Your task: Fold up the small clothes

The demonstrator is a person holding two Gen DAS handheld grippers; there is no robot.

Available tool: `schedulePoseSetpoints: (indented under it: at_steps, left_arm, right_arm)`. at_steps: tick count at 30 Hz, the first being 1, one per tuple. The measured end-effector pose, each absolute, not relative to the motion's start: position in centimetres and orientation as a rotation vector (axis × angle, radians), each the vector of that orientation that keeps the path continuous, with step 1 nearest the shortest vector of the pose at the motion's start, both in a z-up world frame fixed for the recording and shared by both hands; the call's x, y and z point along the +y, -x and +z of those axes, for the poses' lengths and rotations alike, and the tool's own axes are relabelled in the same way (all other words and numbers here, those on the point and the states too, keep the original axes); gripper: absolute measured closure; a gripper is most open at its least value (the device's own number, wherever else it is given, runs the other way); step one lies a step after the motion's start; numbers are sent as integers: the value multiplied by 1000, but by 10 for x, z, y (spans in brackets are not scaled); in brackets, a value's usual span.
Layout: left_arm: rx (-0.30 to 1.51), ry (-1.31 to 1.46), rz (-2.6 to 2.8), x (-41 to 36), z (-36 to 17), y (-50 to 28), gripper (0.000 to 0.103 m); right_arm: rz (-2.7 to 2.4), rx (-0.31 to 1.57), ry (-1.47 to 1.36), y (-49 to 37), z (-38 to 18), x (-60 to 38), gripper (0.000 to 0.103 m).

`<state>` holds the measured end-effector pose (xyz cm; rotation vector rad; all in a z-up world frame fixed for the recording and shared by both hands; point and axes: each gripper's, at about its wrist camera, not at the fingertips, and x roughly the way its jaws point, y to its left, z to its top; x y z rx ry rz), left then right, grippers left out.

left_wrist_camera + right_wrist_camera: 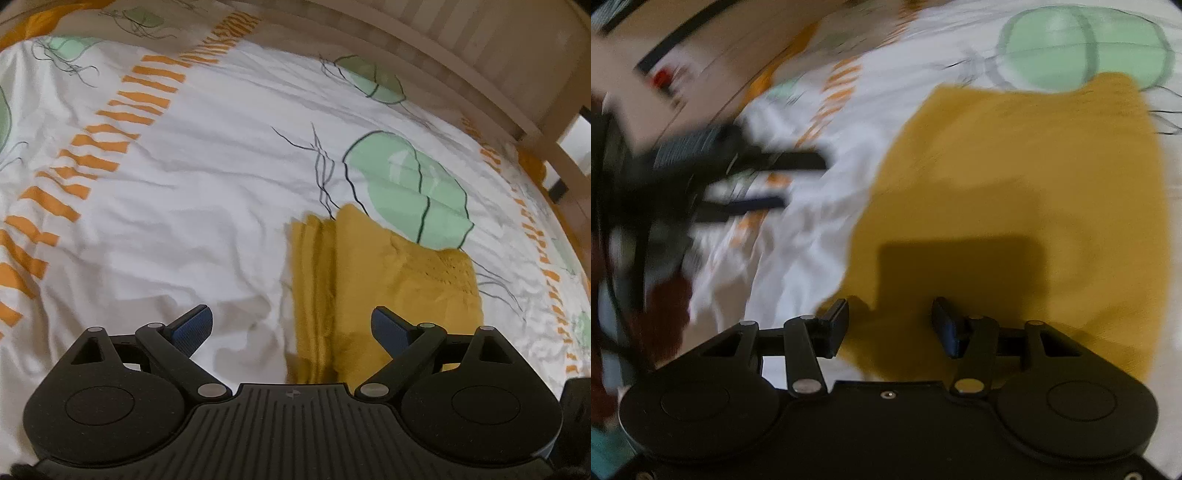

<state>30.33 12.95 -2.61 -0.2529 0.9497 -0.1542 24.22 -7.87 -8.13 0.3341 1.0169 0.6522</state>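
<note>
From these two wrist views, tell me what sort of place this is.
Most likely a bedroom: the mustard garment lies folded on a rumpled white duvet cover printed with green shapes and orange bars, spread like a made bed, with a pale wooden bed frame along its far edge.

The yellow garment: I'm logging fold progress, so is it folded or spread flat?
Folded. The yellow garment lies on the bedsheet as a compact block, with stacked layer edges visible along its left side.

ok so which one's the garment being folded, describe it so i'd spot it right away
Start at the bed, covered by a white duvet printed with orange dashes and green leaves. The mustard-yellow knit garment lies folded on it, below a big green leaf. It is the only solid yellow, textured piece there.
</note>
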Motion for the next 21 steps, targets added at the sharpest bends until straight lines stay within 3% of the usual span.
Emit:
schedulePoseSetpoints:
  at_steps: [10, 15, 21]
  left_arm:
    - [967, 252, -202, 119, -32, -303, 10]
    - [963, 222, -224, 108, -34, -298, 10]
    - [963, 181, -246, 95, -36, -290, 10]
  right_arm:
    - [727, 941, -209, -221, -58, -71, 41]
    - [624, 899, -264, -219, -55, -108, 32]
    - [461, 823, -351, -225, -54, -155, 9]
